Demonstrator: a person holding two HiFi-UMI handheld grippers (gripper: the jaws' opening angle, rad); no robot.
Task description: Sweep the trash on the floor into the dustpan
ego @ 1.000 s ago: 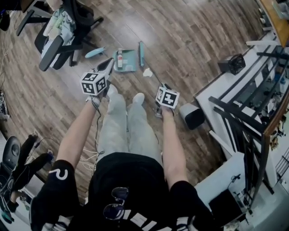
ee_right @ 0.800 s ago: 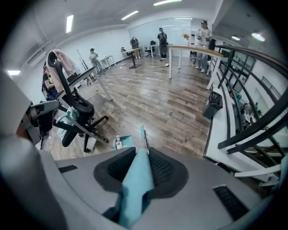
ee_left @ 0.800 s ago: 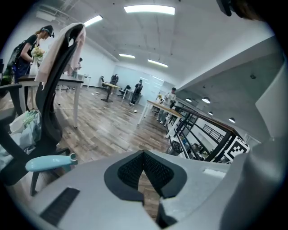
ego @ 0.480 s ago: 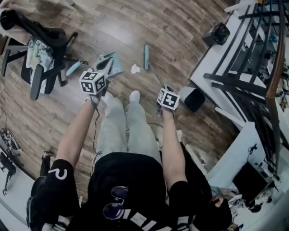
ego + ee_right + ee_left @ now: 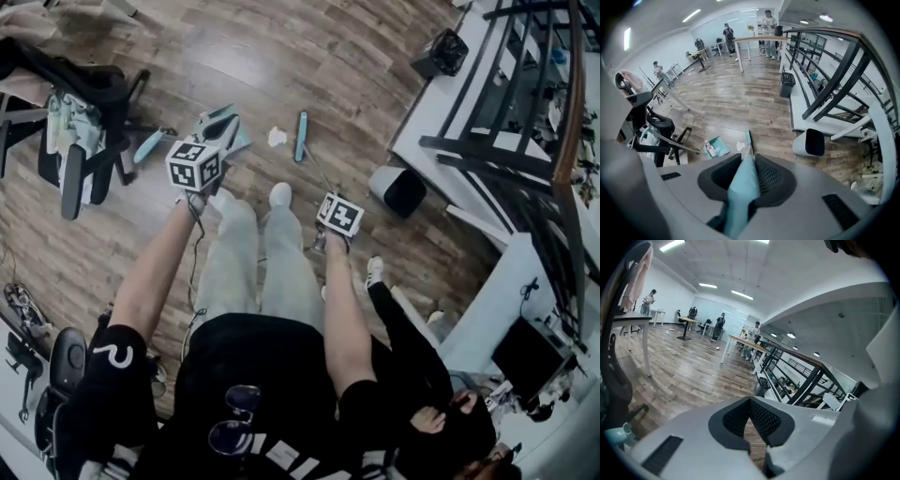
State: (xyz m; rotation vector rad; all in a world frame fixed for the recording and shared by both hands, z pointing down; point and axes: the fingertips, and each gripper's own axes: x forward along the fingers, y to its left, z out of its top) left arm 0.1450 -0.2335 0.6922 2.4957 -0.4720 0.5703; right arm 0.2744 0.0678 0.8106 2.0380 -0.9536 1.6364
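Observation:
The teal dustpan lies on the wood floor with a small bottle in it. In the head view the dustpan is partly covered by my left gripper. A crumpled white paper sits between the dustpan and the teal broom head. My right gripper is shut on the teal broom handle, and the broom head rests right of the paper. My left gripper looks out level across the room, its jaws closed and holding nothing.
A black office chair stands left of the dustpan. A white bin with a dark opening sits to the right, beside white desk frames. Another person's leg and white shoe are close at my right.
The head view has swung, so the dustpan, paper and broom head sit higher and more to the left. My right gripper has drawn back toward my body. Another person's legs have appeared at lower right.

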